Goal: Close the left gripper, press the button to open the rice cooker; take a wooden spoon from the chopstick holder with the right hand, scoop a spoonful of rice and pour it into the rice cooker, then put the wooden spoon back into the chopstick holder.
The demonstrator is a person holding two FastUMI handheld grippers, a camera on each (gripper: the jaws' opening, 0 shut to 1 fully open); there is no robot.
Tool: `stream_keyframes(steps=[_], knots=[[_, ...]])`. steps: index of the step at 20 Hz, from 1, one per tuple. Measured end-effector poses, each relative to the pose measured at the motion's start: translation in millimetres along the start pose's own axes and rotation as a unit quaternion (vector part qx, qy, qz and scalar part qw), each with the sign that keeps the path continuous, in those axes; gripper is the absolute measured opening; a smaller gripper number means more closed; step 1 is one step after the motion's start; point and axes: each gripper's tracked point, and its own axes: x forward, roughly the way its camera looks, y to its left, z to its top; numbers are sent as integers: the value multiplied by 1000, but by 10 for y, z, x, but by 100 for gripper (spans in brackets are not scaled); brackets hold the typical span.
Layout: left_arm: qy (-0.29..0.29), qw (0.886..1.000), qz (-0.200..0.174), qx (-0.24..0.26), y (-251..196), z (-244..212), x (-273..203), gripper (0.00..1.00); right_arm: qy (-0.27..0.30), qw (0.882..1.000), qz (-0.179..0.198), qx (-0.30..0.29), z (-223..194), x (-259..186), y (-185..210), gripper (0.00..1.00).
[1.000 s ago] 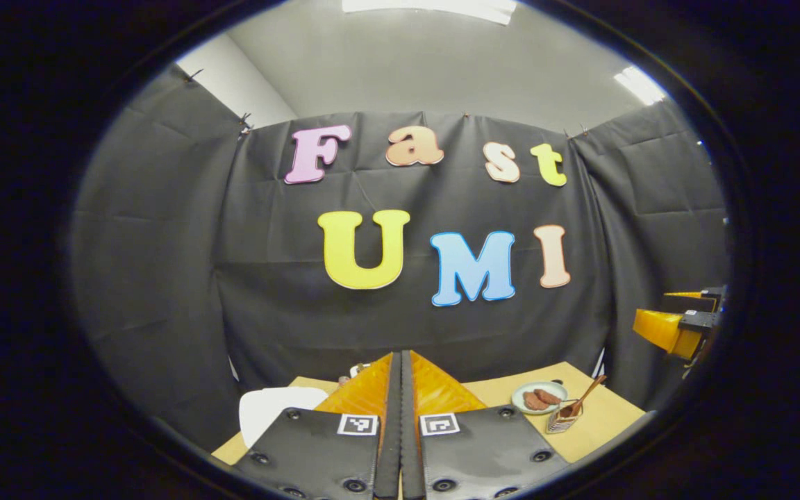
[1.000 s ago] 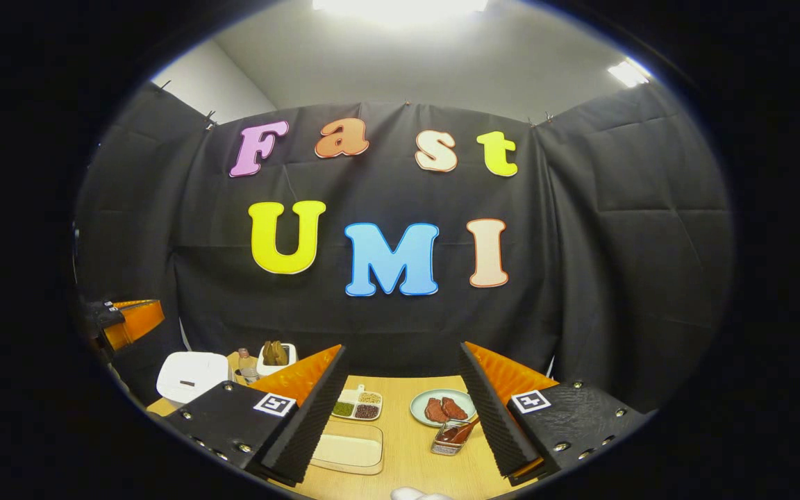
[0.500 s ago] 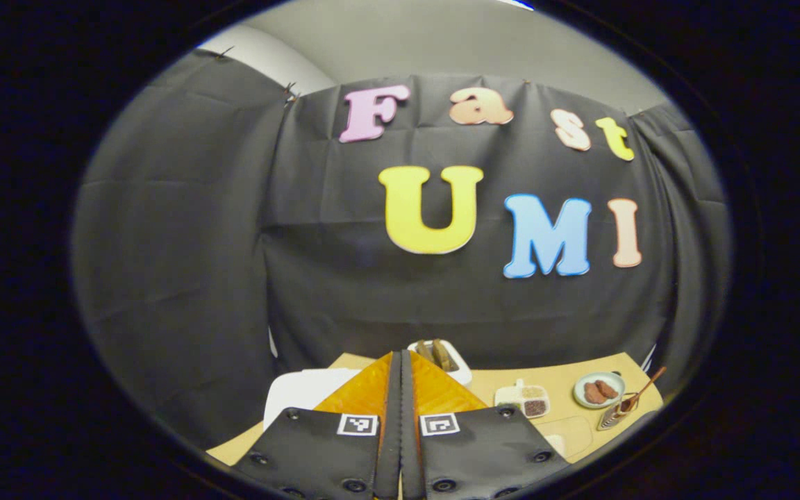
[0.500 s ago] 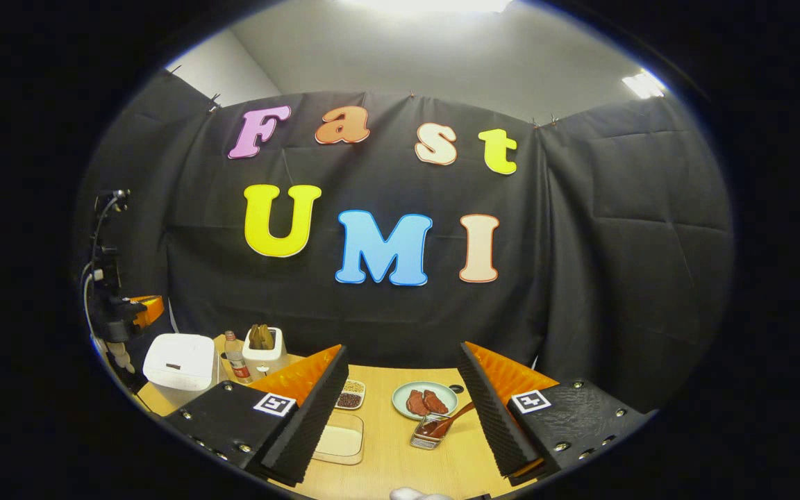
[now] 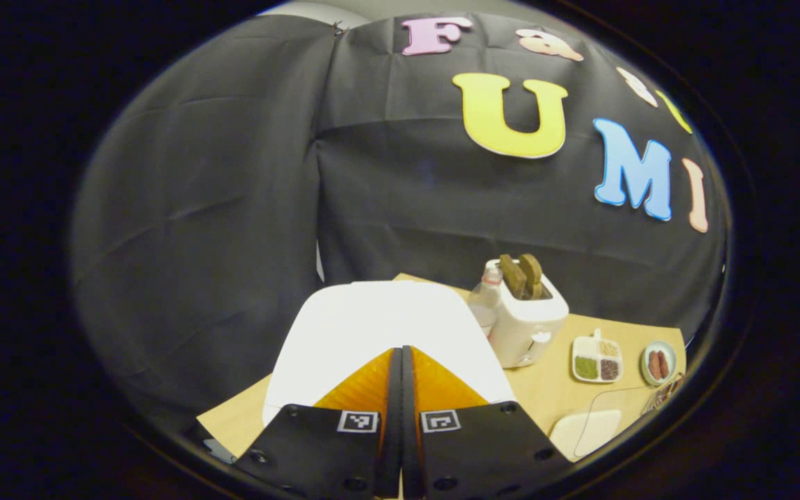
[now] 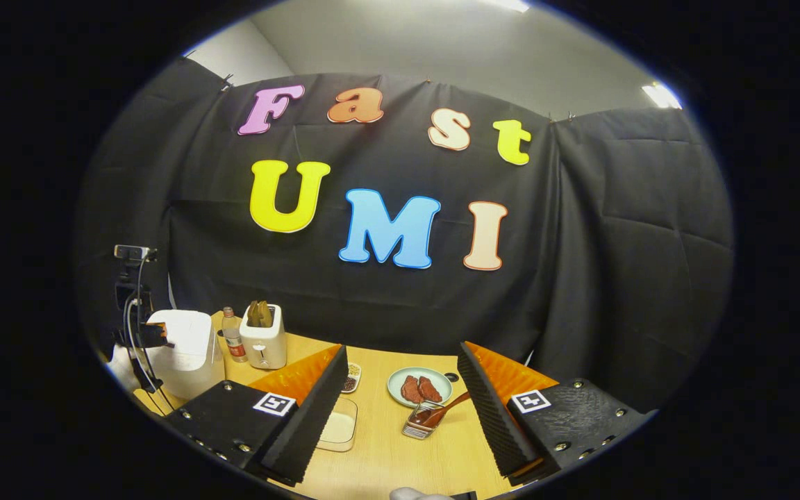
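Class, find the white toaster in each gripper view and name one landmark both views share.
Left gripper view: toaster right of centre, beside the white rice cooker.
Right gripper view: toaster lower left, right of the rice cooker.
Shared landmark: the small bottle between them.

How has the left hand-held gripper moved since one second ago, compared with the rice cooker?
Yes. The left hand-held gripper, fingers shut, has come down and forward over the white rice cooker, which now looms large beneath it.

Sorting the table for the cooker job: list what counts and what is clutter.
Job: rice cooker, wooden spoon, spoon holder, rice tray, left tool, right tool.

Clutter: toaster, bottle, plate, divided dish.
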Motion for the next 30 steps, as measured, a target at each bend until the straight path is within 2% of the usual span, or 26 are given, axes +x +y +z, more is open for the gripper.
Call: stream_keyframes(steps=[5, 8, 13, 15, 17, 18, 20, 22, 23, 24, 26, 30], knots=[[41, 999, 12, 4, -17, -297, 178, 8, 14, 1000, 14, -1, -103, 8, 96, 97], [42, 999, 20, 15, -17, -307, 165, 9, 18, 1000, 16, 4, -124, -2, 98, 97], [85, 996, 16, 12, -33, -373, 156, 8, 21, 999, 21, 13, -197, -11, 127, 97], [79, 997, 16, 22, -12, -353, 159, 9, 21, 999, 21, 17, -221, -22, 111, 97], [56, 998, 21, 29, -21, -195, 123, 9, 4, 999, 29, 30, -153, -41, 140, 97], [24, 999, 24, 31, -10, -9, 47, 9, -7, 998, 42, 37, -110, -43, 187, 97], [-71, 996, 26, 40, -28, 592, -189, 8, -16, 998, 44, 45, -102, -35, 192, 97], [-185, 981, 24, 45, -81, 1326, -633, 8, -34, 997, 47, 54, -42, -56, 205, 97], [-228, 972, 9, 49, -178, 1568, -926, 7, -38, 996, 57, 57, -35, -66, 256, 97], [-247, 968, -7, 54, -271, 1714, -1152, 8, -40, 996, 56, 58, -32, -56, 263, 97], [-254, 965, -44, 52, -462, 1834, -1598, 7, -44, 996, 52, 55, -33, -40, 220, 97], [-252, 962, -96, 42, -799, 1783, -2065, 8, -52, 997, 39, 53, -15, -32, 167, 97]])
